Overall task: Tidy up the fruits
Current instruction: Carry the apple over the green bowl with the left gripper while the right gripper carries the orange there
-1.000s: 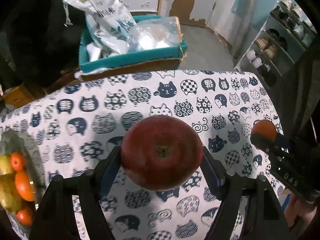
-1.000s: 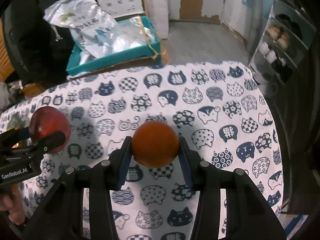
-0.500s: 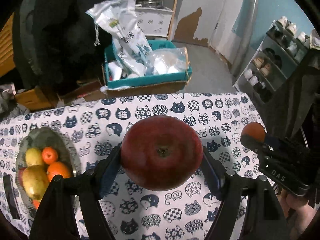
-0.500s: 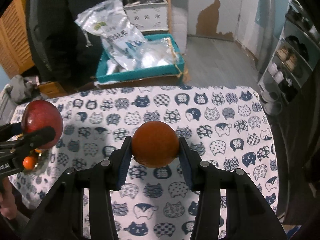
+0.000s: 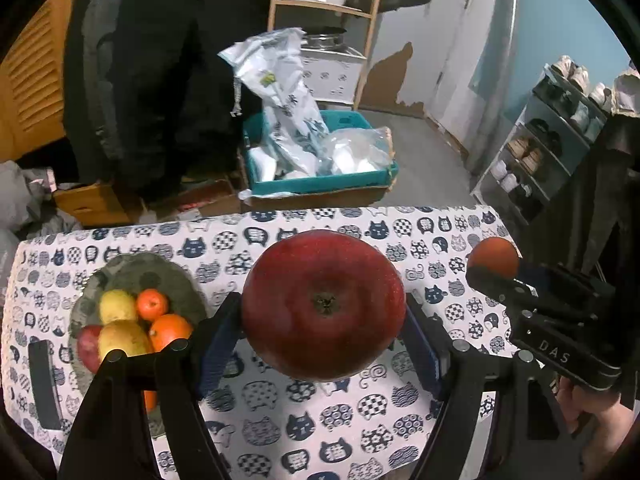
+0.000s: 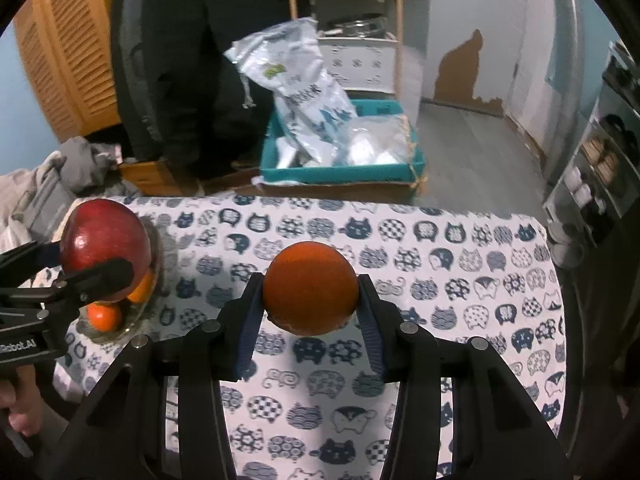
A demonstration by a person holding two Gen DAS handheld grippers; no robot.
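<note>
My left gripper (image 5: 324, 332) is shut on a large red apple (image 5: 323, 305) and holds it high above the cat-print tablecloth (image 5: 304, 412). My right gripper (image 6: 310, 300) is shut on an orange (image 6: 310, 288), also held above the cloth. The apple shows at the left in the right wrist view (image 6: 105, 245), the orange at the right in the left wrist view (image 5: 493, 258). A grey fruit plate (image 5: 160, 276) at the table's left holds pears, oranges and a red fruit; it also shows in the right wrist view (image 6: 136, 322).
A dark flat object (image 5: 43, 384) lies on the cloth left of the plate. Behind the table a teal box (image 5: 320, 186) with plastic bags sits on the floor. A person in dark clothes (image 5: 160, 80) stands behind. A shoe rack (image 5: 540, 152) is at the right.
Both grippers have risen and pulled back with their fruit. More of the table and the fruit plate has come into view at the left.
</note>
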